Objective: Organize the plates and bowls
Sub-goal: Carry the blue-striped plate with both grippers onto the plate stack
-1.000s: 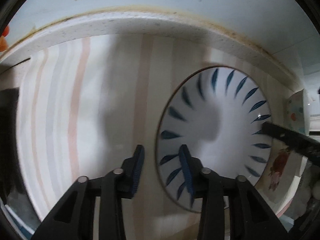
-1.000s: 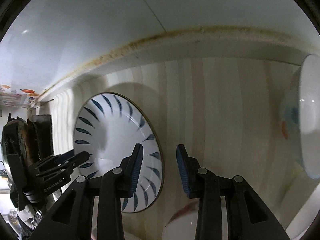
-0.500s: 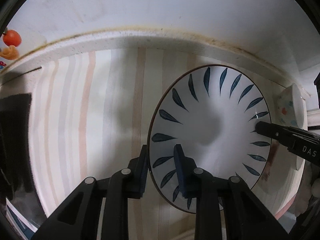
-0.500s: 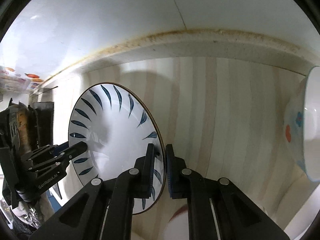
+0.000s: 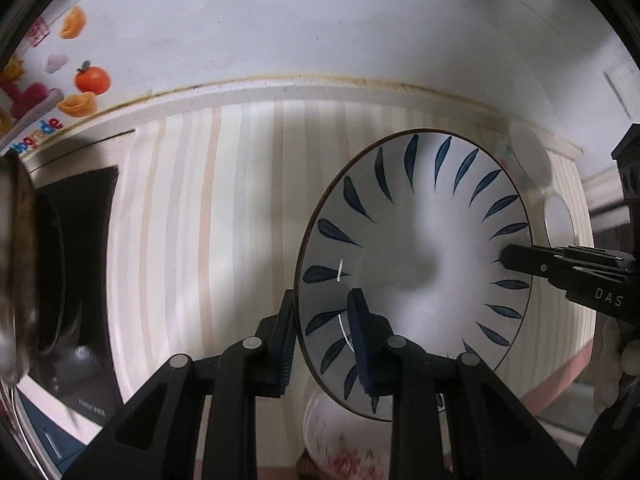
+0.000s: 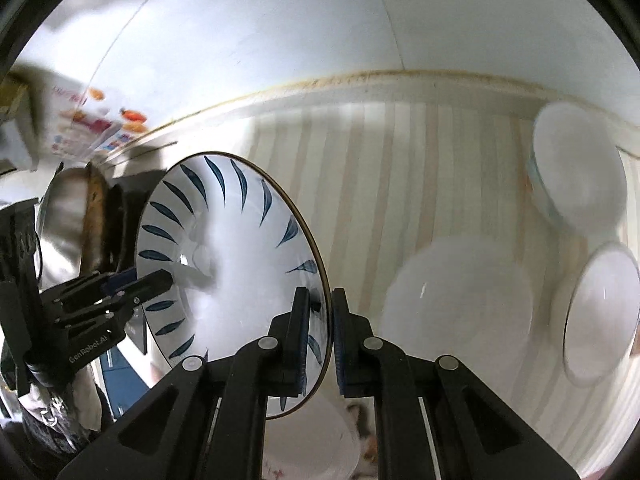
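- Left wrist view: my left tool (image 5: pixel 322 342) is closed down onto the near-left rim of the blue-leaf plate (image 5: pixel 416 256), one pad behind the rim and one on the patterned face.
- In the same view the right tool (image 5: pixel 505 258) comes in from the far side, its tip on the opposite rim.
- Right wrist view: my right tool (image 6: pixel 320 344) has its pads narrowed to the thickness of the rim, one on each face. The left tool (image 6: pixel 170 278) shows at the plate's other edge. I judge both grips to be in contact.
- The blue-leaf plate (image 6: pixel 224 264) is held off the striped tabletop (image 5: pixel 200 216), tilted up on edge between the two tools.
- Below the plate sits a floral bowl (image 5: pixel 348 440). To the right lie a white bowl (image 6: pixel 460 304), a deep bowl (image 6: pixel 576 164) and a small dish (image 6: pixel 600 312); motion blur hides their detail.
- A dark pan (image 6: pixel 100 216) and a steel pot (image 5: pixel 16 264) stand at the left end.
- Step in hand, as I judge it: carrying the plate to its stacking place.
- To do it well I would keep both tools at equal pressure and level with each other, avoid twisting the rim, clear the floral bowl beneath, and lower the plate flat before opening either tool.
- Risk: glazed ware may slip if one side loosens first.
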`<state>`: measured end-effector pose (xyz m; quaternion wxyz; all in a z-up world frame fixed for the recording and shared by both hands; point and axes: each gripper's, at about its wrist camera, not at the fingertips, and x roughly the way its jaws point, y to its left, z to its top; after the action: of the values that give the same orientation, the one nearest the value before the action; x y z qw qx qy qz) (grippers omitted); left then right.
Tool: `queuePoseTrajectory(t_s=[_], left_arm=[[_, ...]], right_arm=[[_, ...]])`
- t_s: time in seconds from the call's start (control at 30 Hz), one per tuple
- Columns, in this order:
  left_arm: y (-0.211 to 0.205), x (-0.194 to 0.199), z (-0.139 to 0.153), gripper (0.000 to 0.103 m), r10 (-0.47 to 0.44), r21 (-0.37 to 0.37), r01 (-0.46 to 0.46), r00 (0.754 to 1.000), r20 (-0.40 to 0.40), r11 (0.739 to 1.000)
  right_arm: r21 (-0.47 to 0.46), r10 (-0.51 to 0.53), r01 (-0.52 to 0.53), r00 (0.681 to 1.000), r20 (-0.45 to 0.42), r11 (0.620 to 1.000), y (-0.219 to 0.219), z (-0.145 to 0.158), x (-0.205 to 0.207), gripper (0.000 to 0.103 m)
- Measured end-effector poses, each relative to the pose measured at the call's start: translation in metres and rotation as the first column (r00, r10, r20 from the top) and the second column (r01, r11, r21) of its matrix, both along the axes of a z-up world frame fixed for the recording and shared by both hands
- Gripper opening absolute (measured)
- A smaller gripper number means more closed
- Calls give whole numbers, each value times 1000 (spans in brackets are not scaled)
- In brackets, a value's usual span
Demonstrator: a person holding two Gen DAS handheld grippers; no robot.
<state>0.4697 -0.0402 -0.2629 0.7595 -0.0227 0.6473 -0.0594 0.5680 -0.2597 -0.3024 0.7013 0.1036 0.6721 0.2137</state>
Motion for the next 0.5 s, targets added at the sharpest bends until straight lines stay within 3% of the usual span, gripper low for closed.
queuePoseTrajectory(t_s=[0.2, 0.5], left_arm=[[-3, -61, 0, 23, -37, 3, 37, 999, -33, 999], [-12, -103, -45, 22, -60, 23, 64, 989, -133, 998]], right_arm=[[26, -4, 5, 999, -35, 1000, -5, 0, -74, 12], [39, -29, 35, 990, -140, 999, -11, -41, -157, 12]])
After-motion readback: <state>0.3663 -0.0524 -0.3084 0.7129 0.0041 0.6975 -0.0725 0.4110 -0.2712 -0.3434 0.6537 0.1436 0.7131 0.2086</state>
